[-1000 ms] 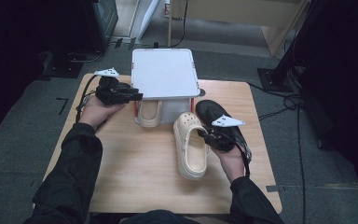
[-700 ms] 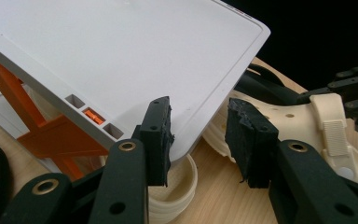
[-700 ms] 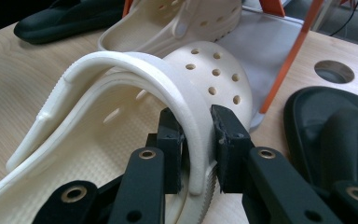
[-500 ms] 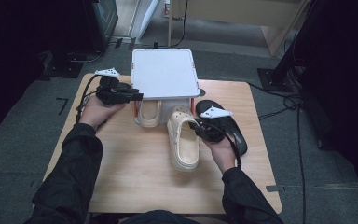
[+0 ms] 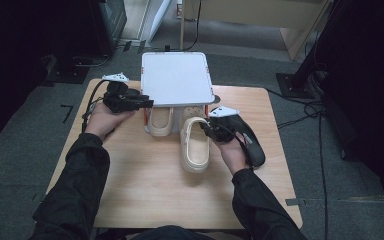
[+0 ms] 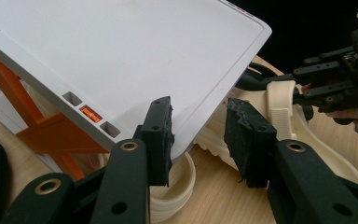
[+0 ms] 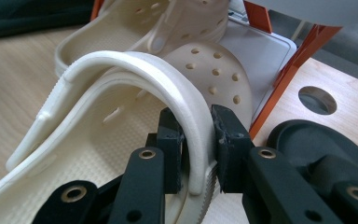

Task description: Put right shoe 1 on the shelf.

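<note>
The right gripper (image 7: 196, 135) pinches the rim of a cream clog (image 5: 196, 145) at the centre of the high view, toe at the white rack (image 5: 177, 77). The left gripper (image 6: 198, 135), jaws apart, straddles the rack's corner, holding nothing.

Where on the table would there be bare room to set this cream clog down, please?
The near half of the table, between the two sleeves and the front edge, is bare wood. The left strip beside the left gripper is also free. It is crowded under the white shelf, around the cream clog in the right gripper and the black shoe.
</note>
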Tool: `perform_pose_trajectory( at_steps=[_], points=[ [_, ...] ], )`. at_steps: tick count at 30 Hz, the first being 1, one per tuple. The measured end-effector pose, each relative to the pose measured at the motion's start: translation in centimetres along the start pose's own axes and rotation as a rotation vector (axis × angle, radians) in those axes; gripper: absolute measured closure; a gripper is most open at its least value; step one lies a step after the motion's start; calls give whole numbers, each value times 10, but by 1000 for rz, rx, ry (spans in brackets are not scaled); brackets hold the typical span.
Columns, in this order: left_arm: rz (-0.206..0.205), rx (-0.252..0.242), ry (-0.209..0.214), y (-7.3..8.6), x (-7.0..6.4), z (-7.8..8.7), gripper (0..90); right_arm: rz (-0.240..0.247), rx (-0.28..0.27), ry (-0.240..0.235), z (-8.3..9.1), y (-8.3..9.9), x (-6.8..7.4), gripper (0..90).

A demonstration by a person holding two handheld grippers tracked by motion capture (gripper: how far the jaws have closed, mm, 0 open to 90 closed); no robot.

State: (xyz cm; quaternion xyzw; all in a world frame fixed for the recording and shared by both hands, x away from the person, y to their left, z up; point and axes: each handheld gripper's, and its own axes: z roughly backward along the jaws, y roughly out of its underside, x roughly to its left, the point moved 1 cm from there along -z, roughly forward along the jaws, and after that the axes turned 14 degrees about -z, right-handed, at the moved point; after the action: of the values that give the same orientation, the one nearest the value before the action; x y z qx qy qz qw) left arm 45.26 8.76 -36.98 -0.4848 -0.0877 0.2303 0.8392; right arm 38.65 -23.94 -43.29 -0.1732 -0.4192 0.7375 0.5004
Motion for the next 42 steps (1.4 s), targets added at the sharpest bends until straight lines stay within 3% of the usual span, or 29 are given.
perform_pose_trajectory(
  at_steps=[5,11,15,19,23,26,31,42],
  points=[
    [-1,-4,-2,1,-1,0,619,20,8,27,-13,-1,1,751],
    [-4,-4,-5,1,-1,0,621,51,13,26,-23,3,5,725],
    [-4,-4,-5,1,-1,0,621,48,9,12,-25,5,6,697],
    [-3,-5,-5,1,-1,0,621,21,25,-33,-25,7,4,644],
    [-4,-4,-5,1,-1,0,621,22,16,-40,-23,7,5,619],
    [-2,-6,-4,1,-1,0,621,-11,23,-61,-20,7,4,558],
    [-1,-6,-4,1,-1,0,621,-22,26,-83,-7,8,2,531],
    [2,5,0,0,0,0,627,-39,38,-123,27,26,7,606]
  ],
)
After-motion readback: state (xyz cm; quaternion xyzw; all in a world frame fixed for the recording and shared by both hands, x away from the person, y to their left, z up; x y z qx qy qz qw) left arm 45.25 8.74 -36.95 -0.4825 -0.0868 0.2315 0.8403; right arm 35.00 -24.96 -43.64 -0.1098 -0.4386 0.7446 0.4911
